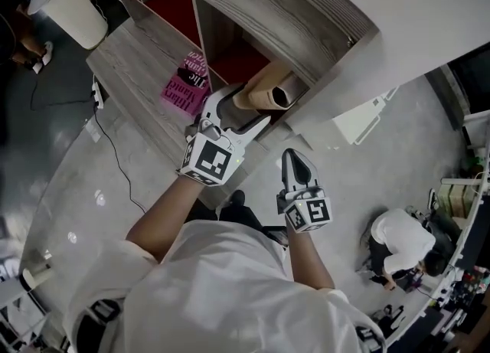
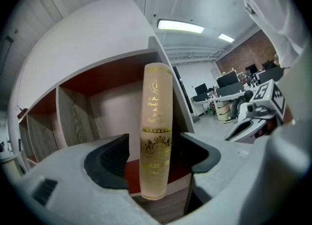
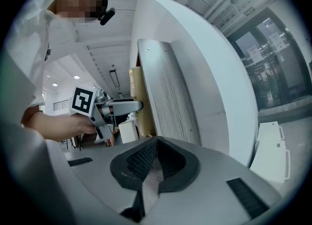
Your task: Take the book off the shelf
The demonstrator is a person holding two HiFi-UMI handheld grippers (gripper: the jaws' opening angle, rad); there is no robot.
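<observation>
A cream book [image 1: 264, 93] with gold print on its spine stands at the front of a red-backed compartment of the wooden shelf [image 1: 253, 7]. My left gripper [image 1: 243, 110] reaches in around it. In the left gripper view the spine [image 2: 156, 121] runs upright between the jaws of the left gripper [image 2: 155, 156], and a gap shows at each black pad, so it is open. My right gripper [image 1: 295, 161] hangs lower right, apart from the shelf. Its pads meet in the right gripper view [image 3: 155, 146], with nothing held. That view also shows the book [image 3: 139, 102] and the left gripper [image 3: 122, 106].
A pink book [image 1: 186, 83] lies flat on the shelf's lower wooden ledge, left of my left gripper. A white bin [image 1: 73, 7] stands at the top left, and a cable [image 1: 115, 152] runs over the floor. A person [image 1: 398, 240] crouches at the lower right.
</observation>
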